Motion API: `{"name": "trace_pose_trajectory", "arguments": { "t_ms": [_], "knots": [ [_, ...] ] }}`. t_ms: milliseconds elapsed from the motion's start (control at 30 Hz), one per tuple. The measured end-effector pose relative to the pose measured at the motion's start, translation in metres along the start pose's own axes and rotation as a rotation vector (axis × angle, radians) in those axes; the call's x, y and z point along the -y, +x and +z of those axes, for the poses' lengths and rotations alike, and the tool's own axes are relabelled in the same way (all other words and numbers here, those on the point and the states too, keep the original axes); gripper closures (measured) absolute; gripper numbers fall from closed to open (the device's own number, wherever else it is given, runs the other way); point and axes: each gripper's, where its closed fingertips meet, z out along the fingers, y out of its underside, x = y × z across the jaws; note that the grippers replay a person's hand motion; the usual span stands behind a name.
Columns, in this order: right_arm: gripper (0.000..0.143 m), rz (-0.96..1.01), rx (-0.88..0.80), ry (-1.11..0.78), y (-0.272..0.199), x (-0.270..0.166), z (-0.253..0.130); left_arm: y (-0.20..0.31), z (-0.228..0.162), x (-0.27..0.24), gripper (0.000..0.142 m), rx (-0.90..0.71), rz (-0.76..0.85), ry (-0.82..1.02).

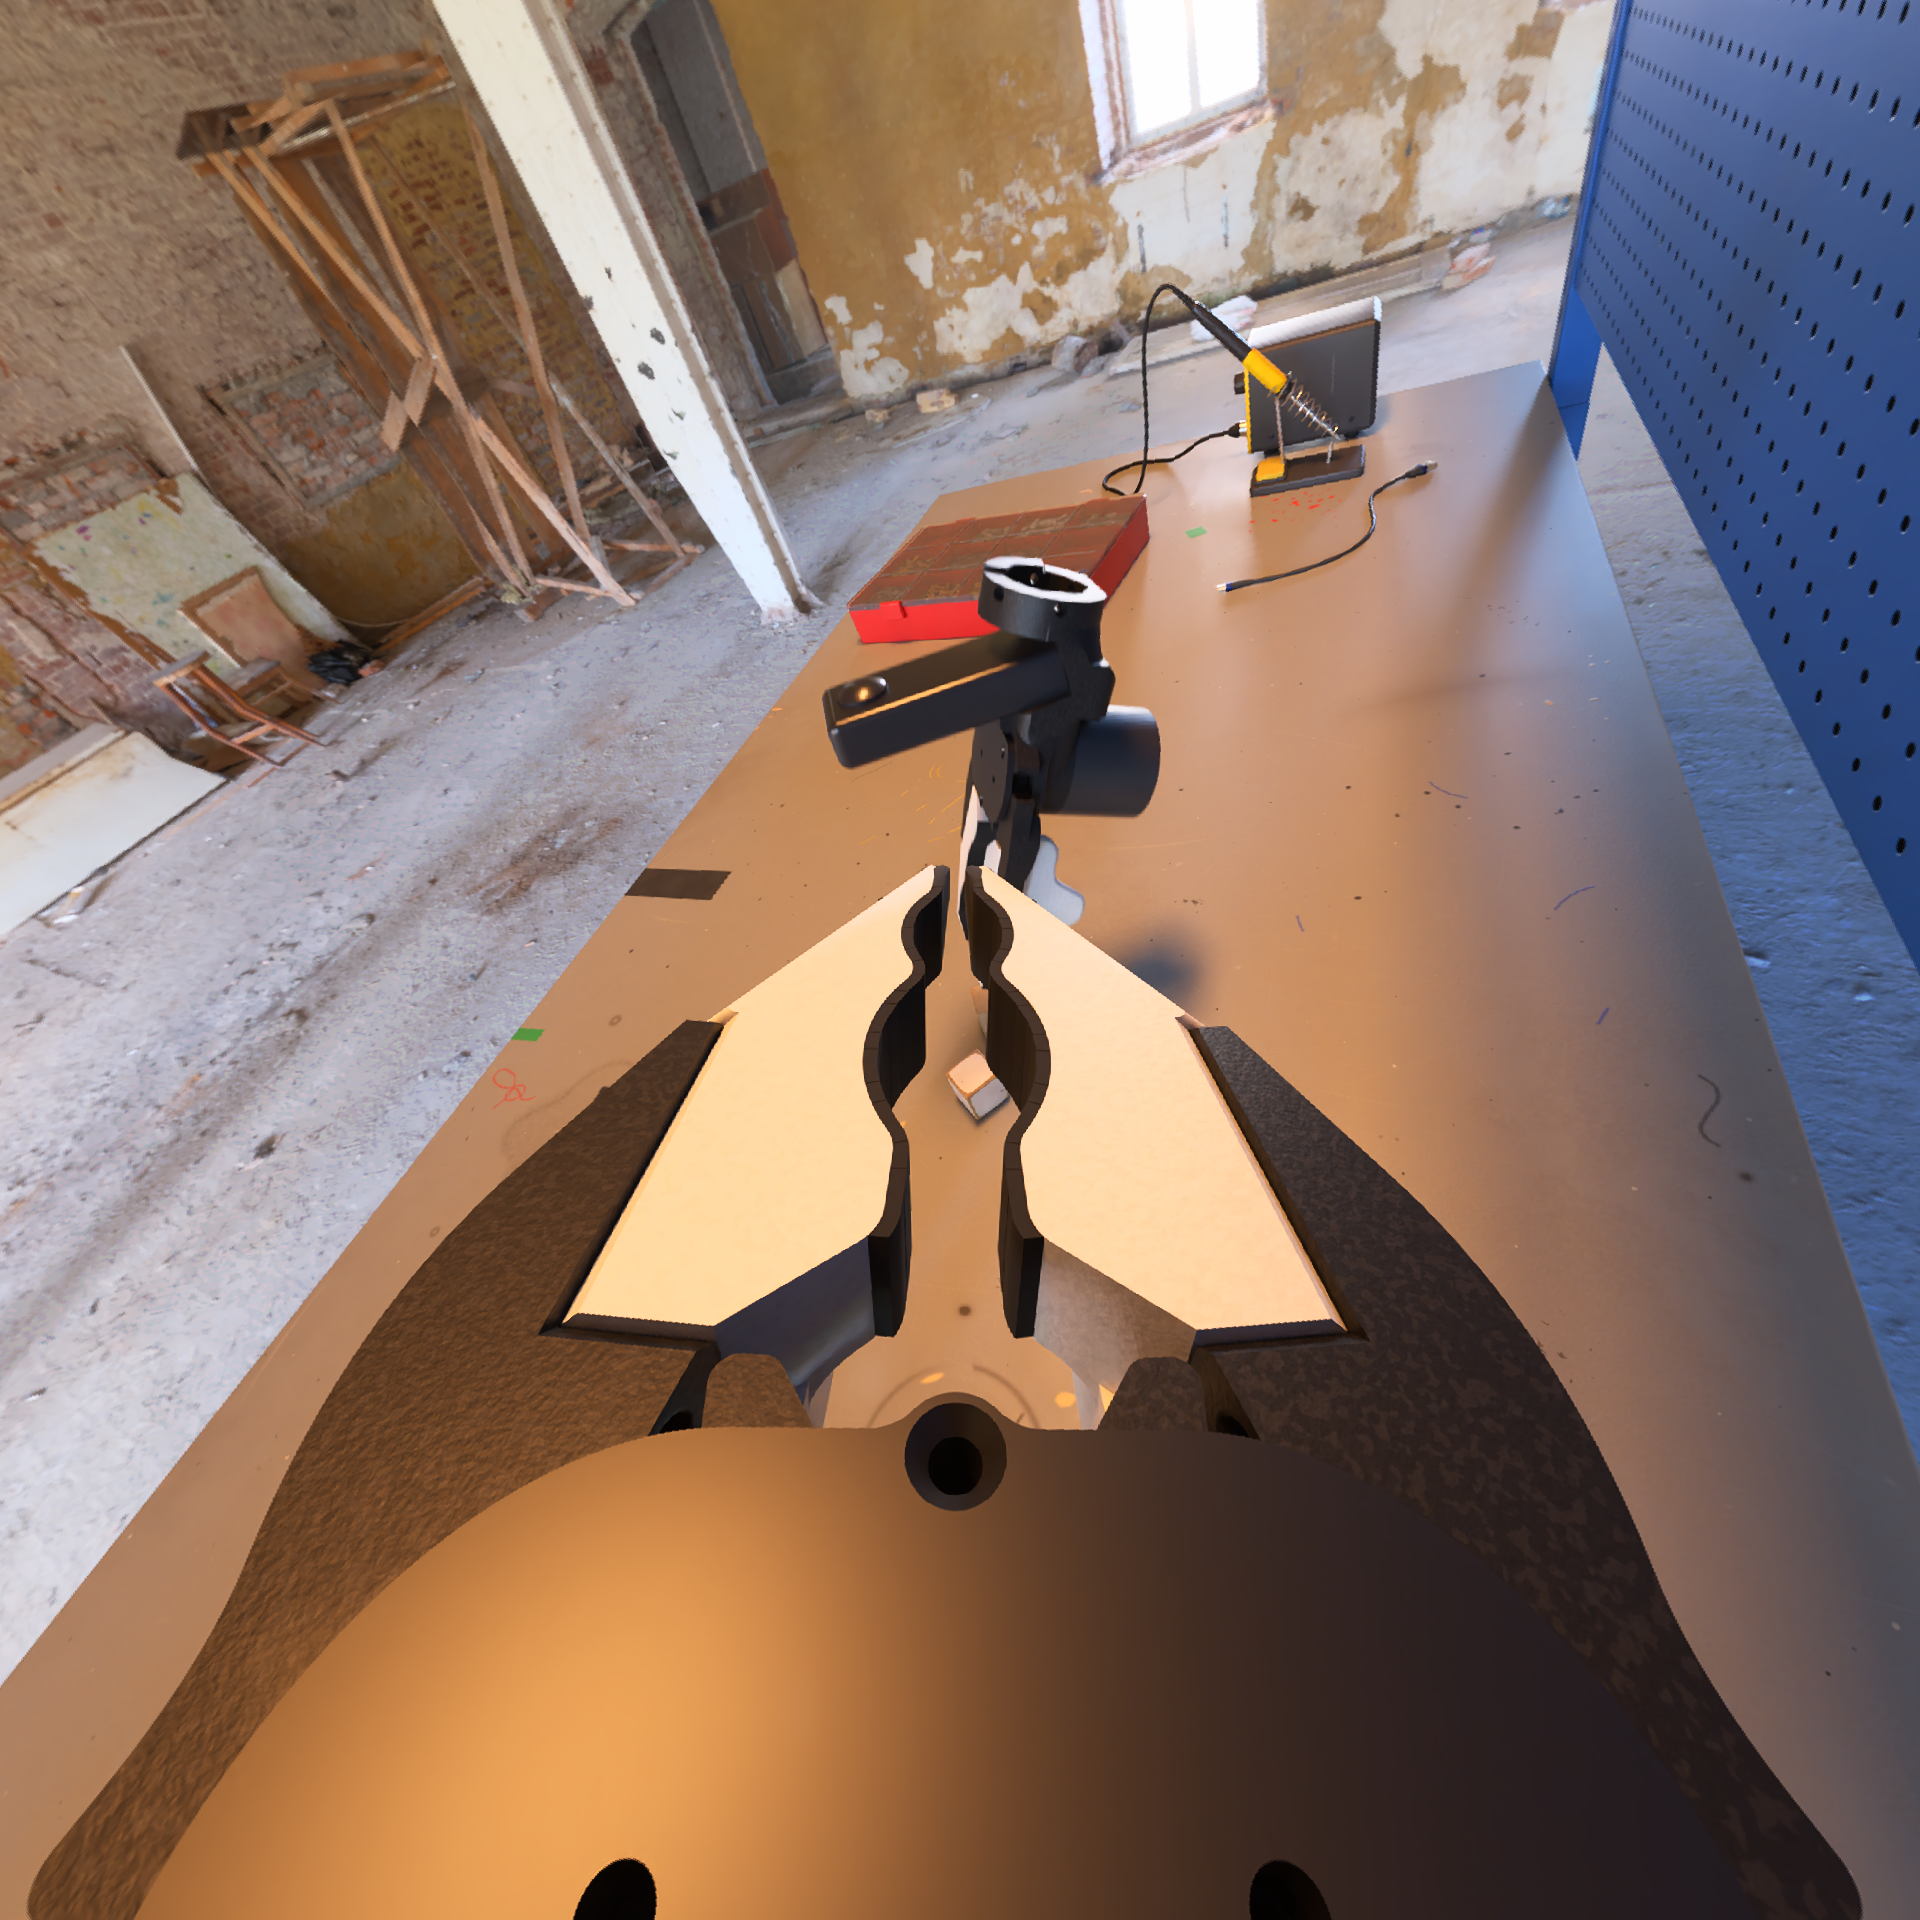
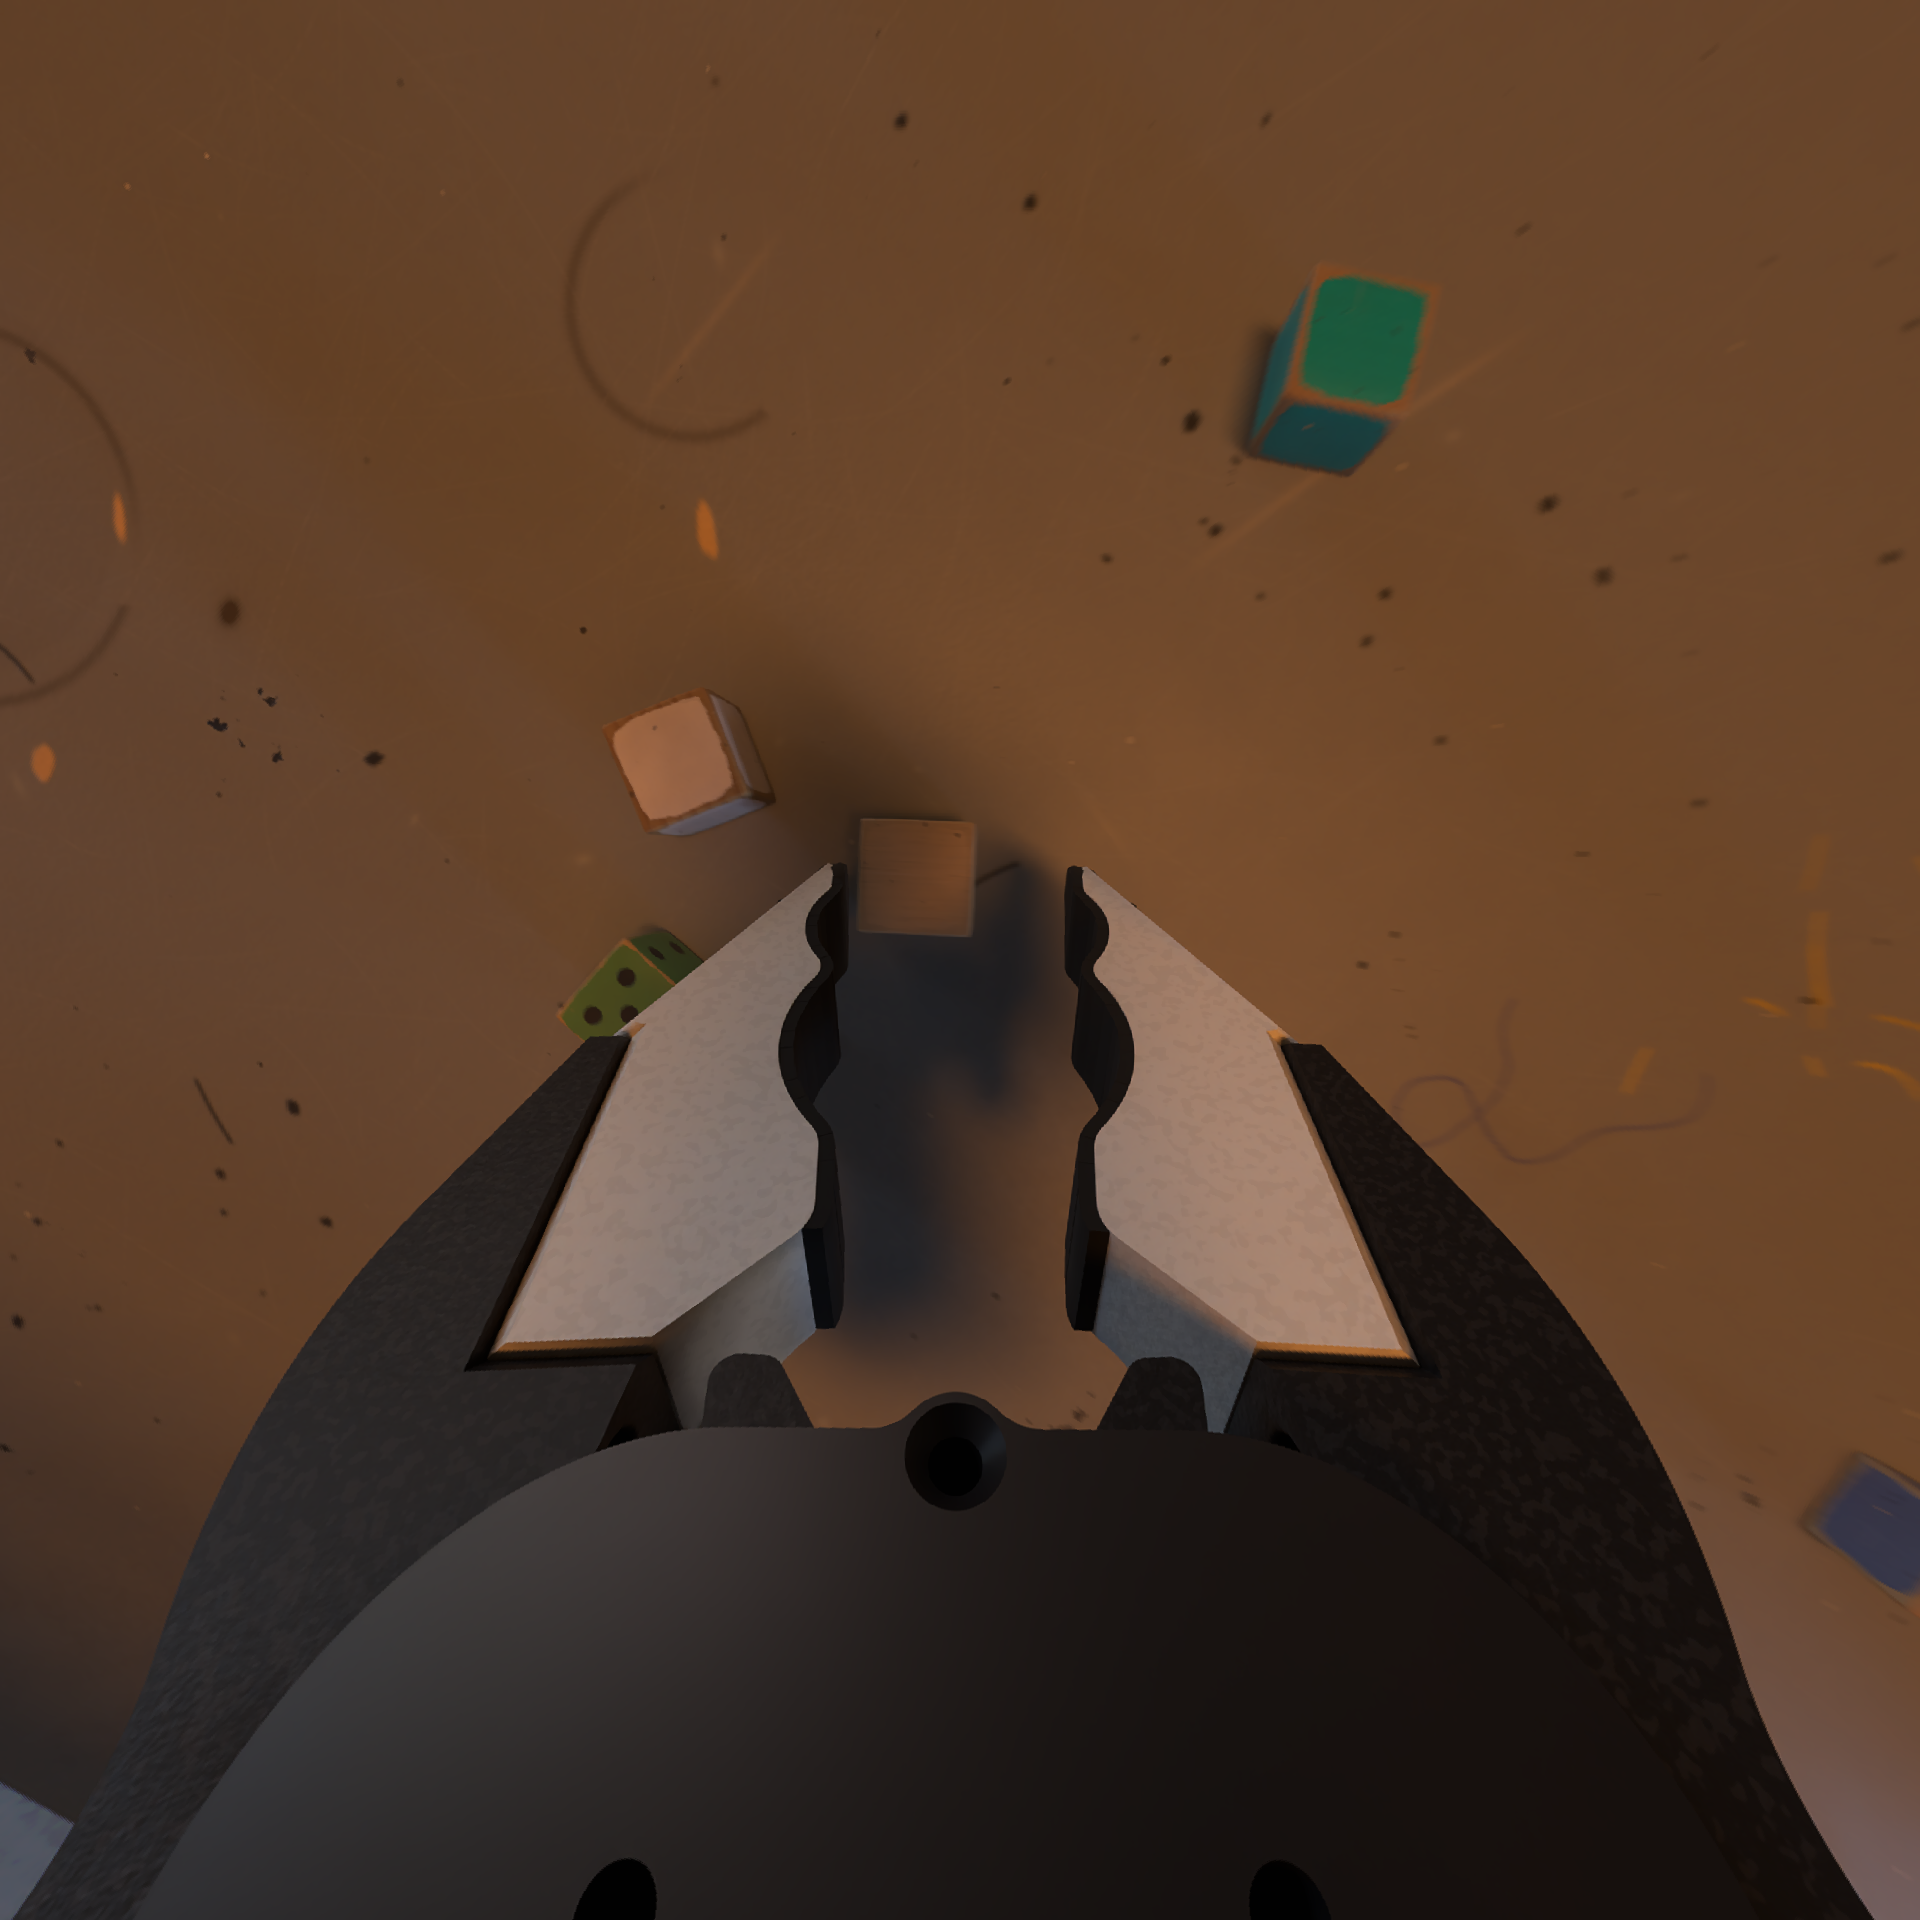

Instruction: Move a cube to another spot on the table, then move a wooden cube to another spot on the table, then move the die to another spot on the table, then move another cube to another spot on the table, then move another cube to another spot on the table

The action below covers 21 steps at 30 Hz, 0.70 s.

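Observation:
In the right wrist view my right gripper points down at the table, open and empty. A plain wooden cube lies just past its tips, close to the left fingertip. A white cube lies to the upper left, and a green die is partly hidden behind the left finger. A teal-and-green cube lies far upper right, and a blurred blue cube is at the right edge. My left gripper is shut and empty, above the table. The white cube shows through its finger gap.
The right gripper's black body hangs just beyond the left gripper's tips. Farther along the brown table are a red box, a soldering station and a loose cable. A blue pegboard stands on the right. The table edge runs along the left.

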Motion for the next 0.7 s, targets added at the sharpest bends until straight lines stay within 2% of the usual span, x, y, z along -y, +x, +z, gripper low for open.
{"name": "trace_pose_trajectory", "arguments": {
  "t_ms": [167, 333, 400, 467, 567, 700],
  "knots": [
    [0.094, 0.033, 0.006, -0.067, -0.01, -0.009, 0.02, -0.003, -0.003, 0.0, 0.14, 0.008, -0.006, 0.006],
    [0.094, 0.056, -0.011, -0.16, -0.007, -0.024, 0.033, -0.001, -0.005, 0.001, 0.139, -0.003, 0.005, 0.013],
    [0.111, 0.044, 0.016, -0.153, -0.009, -0.024, 0.035, 0.0, -0.005, 0.002, 0.139, -0.005, 0.005, 0.017],
    [0.115, 0.024, 0.024, -0.141, -0.009, -0.021, 0.028, 0.0, -0.005, 0.002, 0.139, -0.01, 0.005, 0.018],
    [0.115, -0.027, 0.044, -0.013, -0.01, 0.004, -0.022, 0.0, -0.004, 0.001, 0.139, -0.008, 0.005, 0.011],
    [0.115, -0.02, -0.03, 0.242, 0.025, 0.036, -0.141, 0.0, -0.003, 0.001, 0.139, -0.01, 0.004, 0.011]
  ]
}}
